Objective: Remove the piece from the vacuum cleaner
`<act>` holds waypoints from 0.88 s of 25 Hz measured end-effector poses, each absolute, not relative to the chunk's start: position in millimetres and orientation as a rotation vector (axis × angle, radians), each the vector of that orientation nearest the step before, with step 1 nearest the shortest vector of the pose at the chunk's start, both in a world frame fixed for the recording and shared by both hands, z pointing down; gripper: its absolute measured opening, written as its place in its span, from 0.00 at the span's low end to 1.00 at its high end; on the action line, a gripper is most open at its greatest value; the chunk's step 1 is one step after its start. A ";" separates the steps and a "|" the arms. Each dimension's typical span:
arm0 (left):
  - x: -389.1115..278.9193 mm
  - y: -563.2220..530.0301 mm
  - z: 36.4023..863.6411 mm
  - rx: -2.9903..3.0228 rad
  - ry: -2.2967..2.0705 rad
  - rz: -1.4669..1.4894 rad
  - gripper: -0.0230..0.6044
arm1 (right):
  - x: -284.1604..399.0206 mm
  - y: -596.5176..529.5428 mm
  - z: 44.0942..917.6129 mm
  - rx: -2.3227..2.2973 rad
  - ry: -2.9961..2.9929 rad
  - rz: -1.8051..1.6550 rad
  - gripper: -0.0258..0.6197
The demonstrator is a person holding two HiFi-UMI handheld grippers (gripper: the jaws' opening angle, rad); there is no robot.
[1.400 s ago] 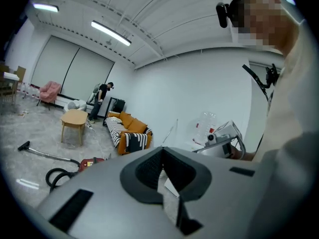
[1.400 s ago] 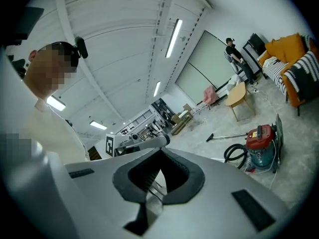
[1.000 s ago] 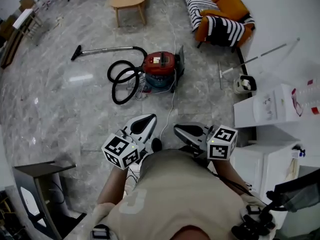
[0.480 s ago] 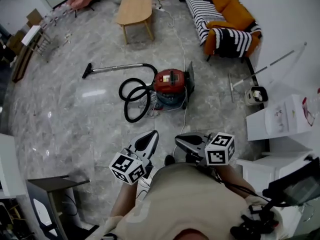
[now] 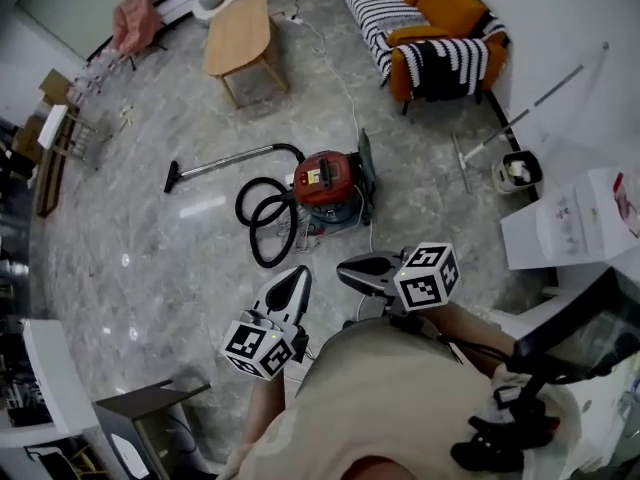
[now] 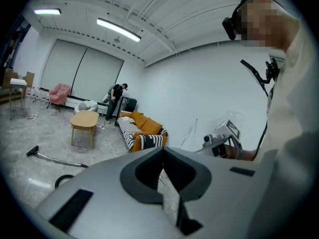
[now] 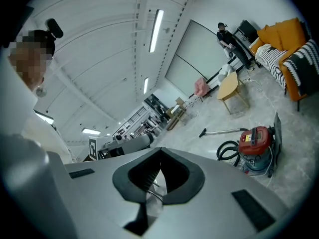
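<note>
The red vacuum cleaner point(image 5: 328, 180) stands on the grey floor ahead of me. Its black hose point(image 5: 262, 218) is coiled on its left, and its metal wand point(image 5: 215, 163) lies stretched out to the left. In the right gripper view the vacuum cleaner point(image 7: 255, 142) shows at the right, well beyond the jaws. My left gripper point(image 5: 302, 272) and right gripper point(image 5: 343, 264) are held side by side in front of my body, short of the vacuum cleaner. Both are shut and empty. The left gripper point(image 6: 162, 152) points towards the sofa; only the wand's end point(image 6: 33, 151) shows there.
A wooden table point(image 5: 240, 36) and an orange and striped sofa point(image 5: 425, 13) stand at the far side. A mop and a bucket point(image 5: 515, 171) are at the right beside white boxes point(image 5: 570, 218). A cable point(image 5: 368, 236) runs across the floor from the vacuum cleaner towards me.
The vacuum cleaner now lies closer to both grippers than a second ago, as I have come towards it. The jaws of both stay shut.
</note>
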State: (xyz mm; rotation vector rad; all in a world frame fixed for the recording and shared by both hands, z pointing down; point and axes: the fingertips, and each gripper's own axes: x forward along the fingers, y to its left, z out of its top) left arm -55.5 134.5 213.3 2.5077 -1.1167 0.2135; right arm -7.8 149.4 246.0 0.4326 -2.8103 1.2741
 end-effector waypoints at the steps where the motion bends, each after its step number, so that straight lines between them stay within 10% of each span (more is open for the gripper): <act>1: -48.8 128.6 213.8 2.503 -1.125 0.222 0.04 | -1.0 142.8 247.4 0.423 -2.804 1.283 0.04; 22: -7.1 18.7 228.0 2.614 -1.118 0.433 0.04 | 70.5 67.0 278.0 0.537 -2.730 1.387 0.04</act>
